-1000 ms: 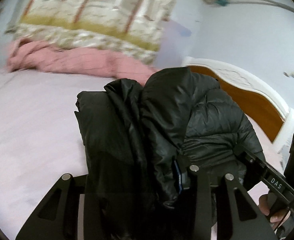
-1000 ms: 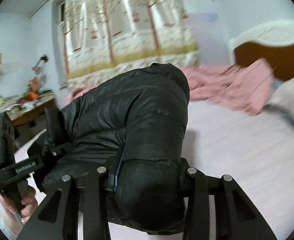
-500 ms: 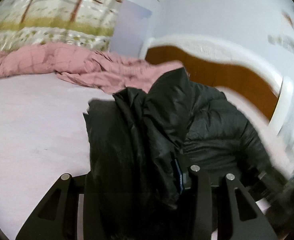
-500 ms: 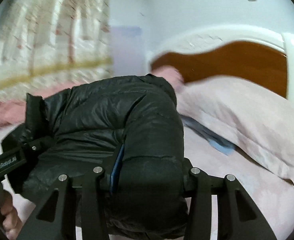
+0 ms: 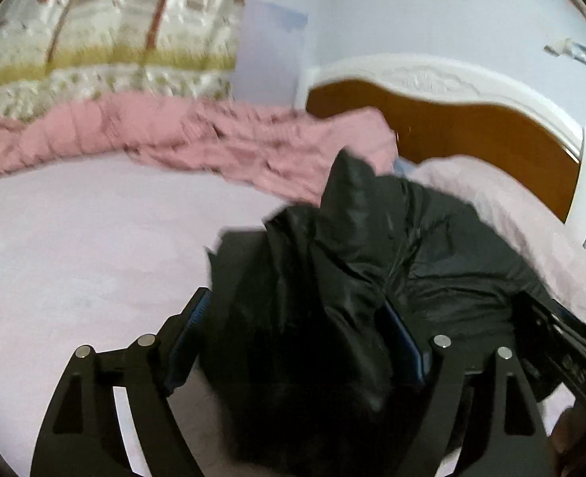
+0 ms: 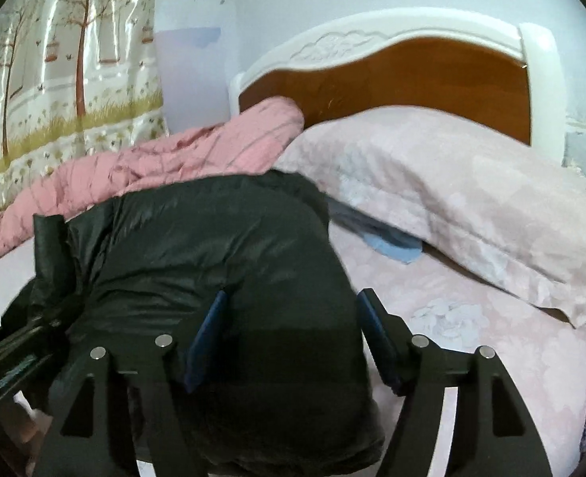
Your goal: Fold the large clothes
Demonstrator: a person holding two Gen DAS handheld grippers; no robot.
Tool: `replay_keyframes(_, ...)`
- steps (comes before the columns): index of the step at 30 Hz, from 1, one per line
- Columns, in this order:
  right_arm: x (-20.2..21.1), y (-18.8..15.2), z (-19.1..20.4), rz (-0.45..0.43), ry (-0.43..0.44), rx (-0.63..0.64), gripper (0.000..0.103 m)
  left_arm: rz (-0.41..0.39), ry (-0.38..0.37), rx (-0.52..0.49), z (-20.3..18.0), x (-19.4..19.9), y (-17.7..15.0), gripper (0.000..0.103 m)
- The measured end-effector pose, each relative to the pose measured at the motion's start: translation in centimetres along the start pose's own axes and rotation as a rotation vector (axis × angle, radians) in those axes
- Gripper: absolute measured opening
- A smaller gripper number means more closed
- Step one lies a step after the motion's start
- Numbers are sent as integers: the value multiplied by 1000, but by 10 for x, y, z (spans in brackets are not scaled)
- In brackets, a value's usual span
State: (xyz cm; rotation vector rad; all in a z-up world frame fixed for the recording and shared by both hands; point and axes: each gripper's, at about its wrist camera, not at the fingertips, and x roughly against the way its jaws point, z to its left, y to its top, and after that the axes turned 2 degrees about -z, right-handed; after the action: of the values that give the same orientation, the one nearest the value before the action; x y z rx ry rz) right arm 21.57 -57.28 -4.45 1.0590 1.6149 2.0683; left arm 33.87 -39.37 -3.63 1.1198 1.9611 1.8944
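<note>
A folded black puffer jacket lies bundled on the pale pink bed, close to the pillow. My left gripper is open, its blue-padded jaws spread wide around the jacket's left end. My right gripper is open too, jaws spread around the jacket's right end. Each gripper shows at the edge of the other's view: the right one in the left wrist view, the left one in the right wrist view.
A pink quilt is heaped along the far side of the bed. A pale pink pillow lies against the wood and white headboard, with a blue cloth under it. A tree-print curtain hangs behind.
Both grippers swung the jacket toward the headboard and lowered it by the pillow. Both pairs of jaws, shut on the jacket before, have now opened wide.
</note>
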Motion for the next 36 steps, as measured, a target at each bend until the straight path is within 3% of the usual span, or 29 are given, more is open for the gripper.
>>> replay_keyframes(2,11,1,-1,-45,1,-3,72,-61,54,-19,2,27,-1,90)
replay_keyframes(4,24,4,1,-78,36,-1,81,-95,87,-42,6,46,-5,92)
replay_keyframes(11,72,-19,30,-135,163,140,87,-146,213,-203,12,108,-32,94)
replay_keyframes(14,80,-27,45,-117,164,215,87,-161,254,-211,18,131,-38,96)
replay_keyframes(18,98,-36,47,-111,210,214,87,-150,297,-188,35,158,-46,100)
replay_keyframes(20,109,-42,46,-107,232,206,88,-144,306,-205,38,169,-52,103)
replay_keyframes(23,121,-52,50,-73,290,210,90,-222,331,-199,41,191,-58,103)
replay_keyframes(26,138,-58,57,-122,246,244,103,-228,322,-211,40,193,-59,103)
replay_keyframes(29,146,-61,59,-134,231,262,103,-207,312,-209,41,189,-59,103)
replay_keyframes(36,152,-61,51,-148,177,245,103,-241,282,-230,34,196,-60,103)
